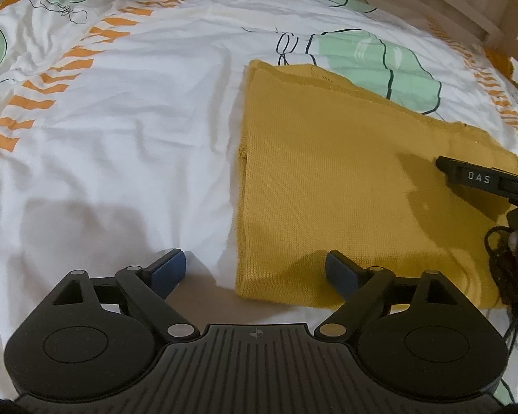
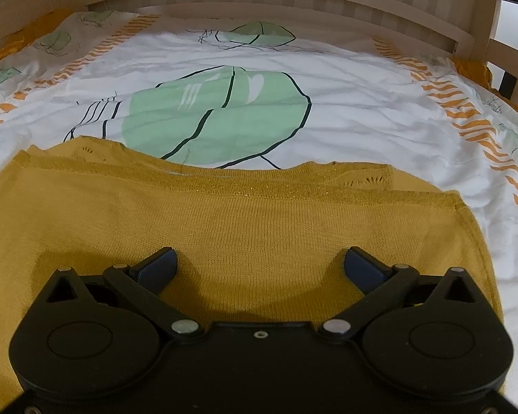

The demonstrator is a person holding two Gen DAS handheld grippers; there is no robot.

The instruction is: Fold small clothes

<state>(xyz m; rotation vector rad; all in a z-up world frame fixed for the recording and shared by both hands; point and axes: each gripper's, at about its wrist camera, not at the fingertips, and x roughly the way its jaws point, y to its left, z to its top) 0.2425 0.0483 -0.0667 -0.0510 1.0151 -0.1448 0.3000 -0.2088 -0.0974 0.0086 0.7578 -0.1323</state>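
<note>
My left gripper point(image 1: 255, 270) stands with its jaws spread wide and nothing between them, straddling the near left corner of the mustard knit top point(image 1: 345, 186). My right gripper point(image 2: 260, 267) is just as wide and empty, hovering over the top's middle. The garment lies flat on the patterned bedsheet point(image 1: 121, 131) as a folded rectangle, at about two o'clock from my left fingers. I judge a fold just laid down and let go. Next, I'd need both grippers down at an edge, pinching all layers together, to carry one more fold across.
</note>
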